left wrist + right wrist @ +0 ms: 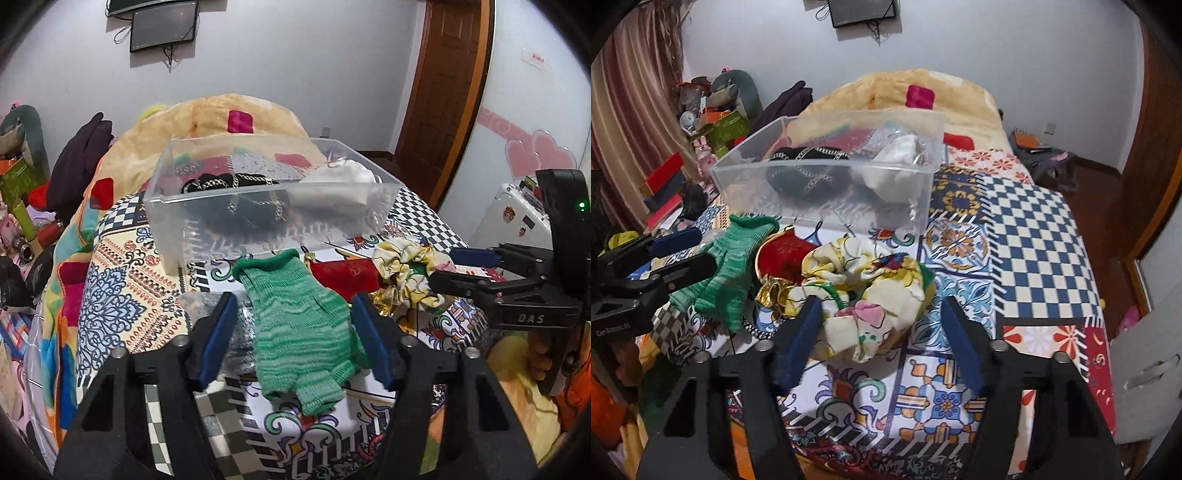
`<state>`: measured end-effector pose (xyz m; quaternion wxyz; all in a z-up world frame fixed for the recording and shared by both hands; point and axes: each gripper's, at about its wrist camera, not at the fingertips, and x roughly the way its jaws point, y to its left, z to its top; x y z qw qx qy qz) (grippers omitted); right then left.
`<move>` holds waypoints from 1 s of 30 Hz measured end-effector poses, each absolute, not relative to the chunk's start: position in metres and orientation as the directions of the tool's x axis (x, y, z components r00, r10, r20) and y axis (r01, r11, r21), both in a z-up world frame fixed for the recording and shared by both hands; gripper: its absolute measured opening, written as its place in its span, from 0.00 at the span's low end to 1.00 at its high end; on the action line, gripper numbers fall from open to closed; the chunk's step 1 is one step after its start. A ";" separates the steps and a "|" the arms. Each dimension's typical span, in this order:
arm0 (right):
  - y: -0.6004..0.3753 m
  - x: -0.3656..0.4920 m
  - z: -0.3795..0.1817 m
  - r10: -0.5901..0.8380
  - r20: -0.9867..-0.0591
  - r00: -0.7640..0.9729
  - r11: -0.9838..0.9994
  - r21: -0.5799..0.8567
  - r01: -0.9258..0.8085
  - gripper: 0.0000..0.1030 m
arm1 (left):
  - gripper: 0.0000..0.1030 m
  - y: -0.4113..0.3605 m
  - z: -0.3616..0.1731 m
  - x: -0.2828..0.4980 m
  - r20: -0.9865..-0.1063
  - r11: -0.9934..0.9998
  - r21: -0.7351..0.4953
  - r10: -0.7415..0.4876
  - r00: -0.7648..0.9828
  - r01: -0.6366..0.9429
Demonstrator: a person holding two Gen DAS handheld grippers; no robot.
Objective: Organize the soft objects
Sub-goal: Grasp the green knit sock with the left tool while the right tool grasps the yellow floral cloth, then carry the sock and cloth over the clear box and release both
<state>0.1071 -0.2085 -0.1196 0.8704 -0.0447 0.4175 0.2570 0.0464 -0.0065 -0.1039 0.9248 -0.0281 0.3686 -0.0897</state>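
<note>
A green knitted glove (299,325) lies on the patterned bed cover, and my left gripper (293,317) is open with its jaws on either side of it. The glove also shows in the right wrist view (727,266). A yellow floral scrunchie (864,291) lies between the open jaws of my right gripper (881,325). A red pouch with gold trim (783,254) lies between glove and scrunchie. A clear plastic bin (258,218) behind them holds a black chain bag (236,195) and a white cloth (340,184).
A silver-grey cloth (240,332) lies under the glove's left side. A beige blanket (207,122) is piled behind the bin. Cluttered boxes and toys (713,122) stand left of the bed. A brown door (443,81) is at the right.
</note>
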 end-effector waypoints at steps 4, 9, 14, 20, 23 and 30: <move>-0.205 0.105 -0.124 0.417 -0.762 0.494 0.857 0.149 -0.494 0.33 | 0.45 -0.007 -0.109 0.045 -0.683 0.980 -0.134 -0.197 0.704 0.144; -0.209 0.102 -0.119 0.436 -0.745 0.505 0.855 0.168 -0.490 0.16 | 0.27 -0.005 -0.111 0.044 -0.684 0.979 -0.144 -0.202 0.701 0.141; -0.210 0.097 -0.110 0.457 -0.723 0.519 0.847 0.175 -0.502 0.12 | 0.12 -0.006 -0.106 0.039 -0.669 0.980 -0.132 -0.200 0.716 0.150; -0.208 0.091 -0.091 0.487 -0.682 0.546 0.831 0.171 -0.529 0.11 | 0.08 -0.002 -0.089 0.033 -0.633 0.980 -0.130 -0.200 0.748 0.152; -0.203 0.090 -0.080 0.512 -0.656 0.555 0.817 0.171 -0.551 0.11 | 0.08 0.002 -0.074 0.032 -0.606 0.980 -0.127 -0.197 0.771 0.151; -0.187 0.100 -0.050 0.531 -0.582 0.615 0.805 0.121 -0.581 0.11 | 0.08 0.012 -0.041 0.038 -0.526 0.986 -0.104 -0.166 0.834 0.130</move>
